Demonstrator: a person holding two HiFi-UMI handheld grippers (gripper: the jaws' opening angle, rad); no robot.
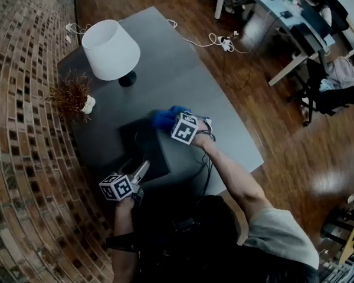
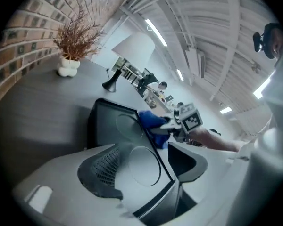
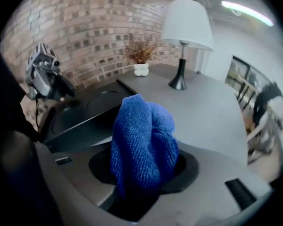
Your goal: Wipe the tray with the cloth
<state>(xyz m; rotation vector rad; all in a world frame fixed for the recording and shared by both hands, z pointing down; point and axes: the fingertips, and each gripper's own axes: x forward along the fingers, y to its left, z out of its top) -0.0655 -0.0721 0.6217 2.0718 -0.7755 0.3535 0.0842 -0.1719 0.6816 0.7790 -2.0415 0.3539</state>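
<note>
The right gripper (image 3: 141,173) squeezes the fluffy blue cloth (image 3: 144,135) tight in its jaws, and the cloth pokes out in a bunch. The left gripper (image 2: 162,168) has the near edge of the flat black tray (image 1: 144,152) between its jaws and seems to pinch it to keep it steady. The tray lies on the grey table (image 1: 183,75). The cloth sits at the tray's far right corner. I think the wiping is only starting here, and most of the tray is left to rub
</note>
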